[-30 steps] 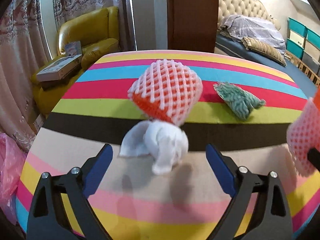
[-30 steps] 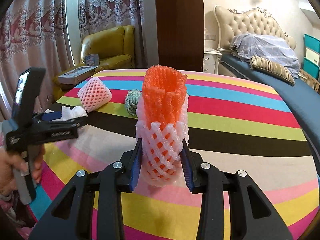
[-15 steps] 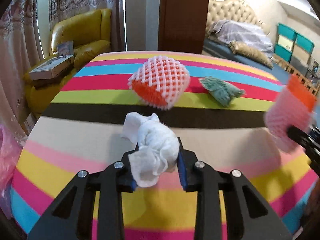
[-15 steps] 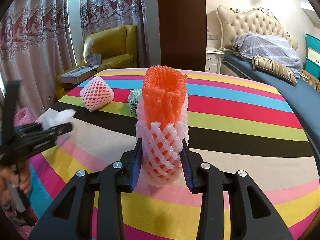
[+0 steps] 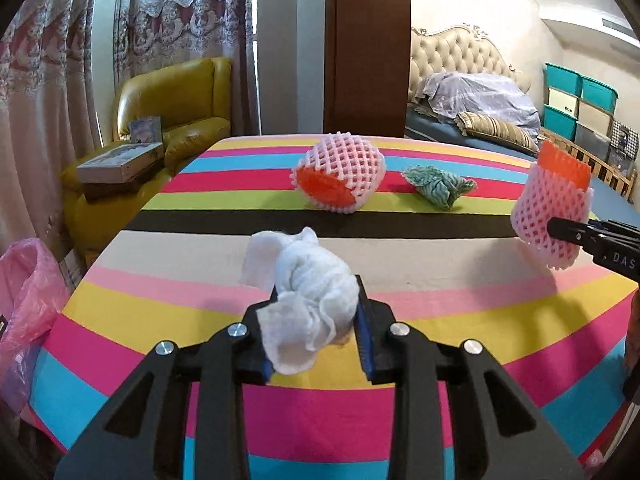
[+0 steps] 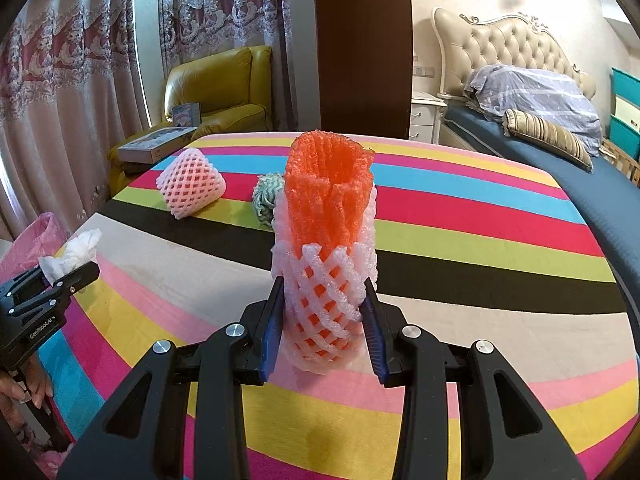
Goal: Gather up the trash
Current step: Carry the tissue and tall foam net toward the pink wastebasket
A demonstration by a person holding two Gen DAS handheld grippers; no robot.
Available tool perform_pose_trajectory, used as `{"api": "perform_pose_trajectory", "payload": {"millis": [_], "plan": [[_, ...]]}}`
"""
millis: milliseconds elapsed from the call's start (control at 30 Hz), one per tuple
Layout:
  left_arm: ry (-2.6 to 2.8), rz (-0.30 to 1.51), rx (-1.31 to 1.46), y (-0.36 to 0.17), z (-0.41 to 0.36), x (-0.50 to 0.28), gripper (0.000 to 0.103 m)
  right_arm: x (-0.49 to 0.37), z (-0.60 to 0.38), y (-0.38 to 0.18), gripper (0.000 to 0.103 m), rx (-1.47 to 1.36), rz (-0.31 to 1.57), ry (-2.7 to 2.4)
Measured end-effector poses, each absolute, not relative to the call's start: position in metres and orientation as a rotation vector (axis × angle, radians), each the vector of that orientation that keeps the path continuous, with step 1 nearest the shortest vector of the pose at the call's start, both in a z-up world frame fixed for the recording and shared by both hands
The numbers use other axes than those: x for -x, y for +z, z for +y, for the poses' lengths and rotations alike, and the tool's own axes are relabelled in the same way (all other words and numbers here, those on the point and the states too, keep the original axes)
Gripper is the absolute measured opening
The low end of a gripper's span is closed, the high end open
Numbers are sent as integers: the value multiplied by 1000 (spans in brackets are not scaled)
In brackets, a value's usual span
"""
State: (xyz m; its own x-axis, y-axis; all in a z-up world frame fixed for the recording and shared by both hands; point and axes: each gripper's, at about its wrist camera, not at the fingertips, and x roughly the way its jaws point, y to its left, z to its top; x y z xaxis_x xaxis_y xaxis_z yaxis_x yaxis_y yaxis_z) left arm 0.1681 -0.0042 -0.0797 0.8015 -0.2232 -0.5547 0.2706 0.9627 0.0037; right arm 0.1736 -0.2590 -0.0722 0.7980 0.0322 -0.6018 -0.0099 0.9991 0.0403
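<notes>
Table (image 5: pixel 400 240): striped cloth; far edge cut off.
Bag (image 5: pixel 28 292): pink, at 9 o'clock, mouth barely seen.
Foam sleeve (image 6: pixel 326 264): light, springy; was pinched low by right gripper (image 6: pixel 323 336).
Loose sleeve (image 5: pixel 340 176): lay at 12 o'clock.
Tissue (image 5: pixel 308 300): soft, crushable; was clamped mid-wad by left gripper (image 5: pixel 316 332).
Teal wad (image 5: pixel 440 186): material unclear.

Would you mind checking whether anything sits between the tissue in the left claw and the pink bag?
Nothing visible does: the left claw holds the tissue above the table, and the pink bag hangs off its left edge.
</notes>
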Motion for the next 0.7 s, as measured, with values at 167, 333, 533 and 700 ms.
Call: {"api": "perform_pose_trajectory", "payload": {"millis": [167,333,533,700], "plan": [[-267,570,-70,-79,-3,-169,30,-174,-257,-72,36,-32,641,25],[-274,575,-52,-79,1,-172,30,-173,-256,-73,36,-26,639,25],[-280,573,-56,-80,0,-172,31,-172,-251,-74,36,-3,639,28],[-275,566,-55,-79,-1,-171,31,-173,-249,-75,36,9,652,37]]}}
